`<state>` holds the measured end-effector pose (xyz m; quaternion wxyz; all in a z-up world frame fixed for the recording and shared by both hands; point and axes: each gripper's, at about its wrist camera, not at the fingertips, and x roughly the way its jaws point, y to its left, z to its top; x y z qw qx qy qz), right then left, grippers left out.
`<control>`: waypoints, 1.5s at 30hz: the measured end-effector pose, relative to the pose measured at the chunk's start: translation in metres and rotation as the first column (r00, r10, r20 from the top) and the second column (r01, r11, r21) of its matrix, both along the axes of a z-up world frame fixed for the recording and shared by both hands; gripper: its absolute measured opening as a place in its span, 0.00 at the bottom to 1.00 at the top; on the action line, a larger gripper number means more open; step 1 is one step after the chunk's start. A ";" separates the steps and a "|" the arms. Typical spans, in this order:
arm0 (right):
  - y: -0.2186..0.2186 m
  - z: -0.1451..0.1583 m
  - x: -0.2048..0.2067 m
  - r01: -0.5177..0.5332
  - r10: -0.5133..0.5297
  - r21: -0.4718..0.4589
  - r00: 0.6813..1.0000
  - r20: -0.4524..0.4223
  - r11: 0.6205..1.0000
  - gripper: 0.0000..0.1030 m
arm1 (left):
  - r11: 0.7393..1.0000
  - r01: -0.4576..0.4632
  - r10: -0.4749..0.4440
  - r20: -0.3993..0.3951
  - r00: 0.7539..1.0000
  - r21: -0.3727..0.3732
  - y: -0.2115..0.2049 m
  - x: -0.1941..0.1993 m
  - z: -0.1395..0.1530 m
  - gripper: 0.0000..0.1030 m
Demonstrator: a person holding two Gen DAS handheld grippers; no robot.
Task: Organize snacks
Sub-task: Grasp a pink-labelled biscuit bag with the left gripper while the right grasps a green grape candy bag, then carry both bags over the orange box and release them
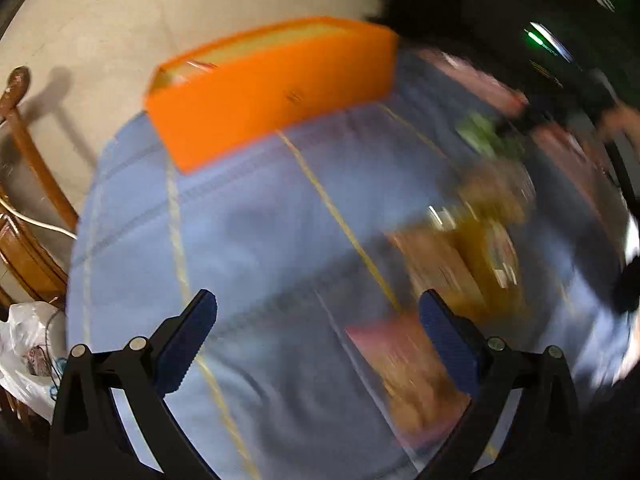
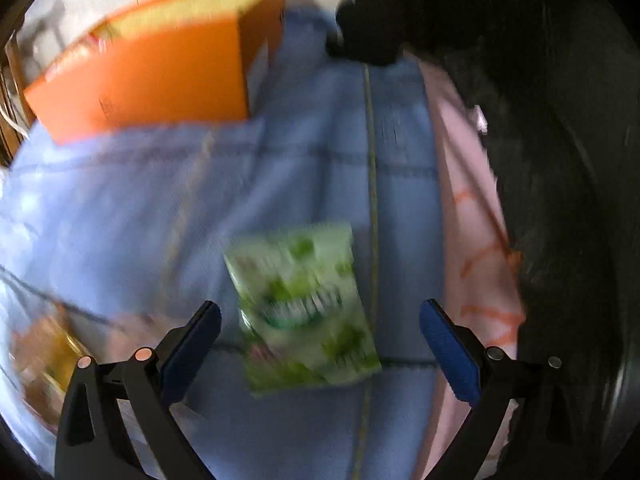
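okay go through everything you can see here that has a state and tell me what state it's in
left gripper: open, holding nothing.
right gripper: open, holding nothing.
orange box: top open, upright on the blue cloth.
green snack packet: lying flat on the cloth, apart from the fingers.
pink snack packet: lying flat, blurred.

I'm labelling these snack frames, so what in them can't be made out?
- Left wrist view: snack packets at right are smeared by motion blur; kinds and count unreadable.
- Right wrist view: print on the green packet is blurred.
- Both views: inside of the orange box, hidden by its front wall.
- Right wrist view: dark mass at right, unidentifiable.
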<state>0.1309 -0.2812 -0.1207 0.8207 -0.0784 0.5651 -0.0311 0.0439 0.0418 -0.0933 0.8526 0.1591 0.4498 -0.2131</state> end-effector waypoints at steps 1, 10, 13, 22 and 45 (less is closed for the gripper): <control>-0.001 -0.005 -0.001 -0.001 0.001 -0.016 1.000 0.005 1.000 0.97 | 1.000 0.023 -0.023 -0.003 1.000 -0.005 -0.006 -0.015 -0.006 0.96; -0.005 -0.028 0.009 0.026 -0.027 0.065 1.000 0.010 0.998 0.97 | 0.998 0.018 -0.016 -0.040 0.999 0.052 -0.042 -0.034 -0.051 0.96; -0.015 -0.034 0.013 0.068 -0.070 0.133 0.998 0.006 0.989 0.97 | 0.999 -0.042 0.042 -0.064 0.997 0.001 -0.040 -0.032 -0.056 0.96; -0.014 -0.037 0.017 0.078 -0.080 0.144 0.997 0.006 0.987 0.83 | 0.994 -0.078 0.075 -0.047 0.996 -0.071 -0.031 -0.041 -0.058 0.87; 0.027 0.068 -0.018 0.077 -0.120 0.233 0.977 0.175 0.969 0.36 | 0.952 -0.214 0.195 -0.107 0.975 -0.219 0.047 -0.051 0.016 0.46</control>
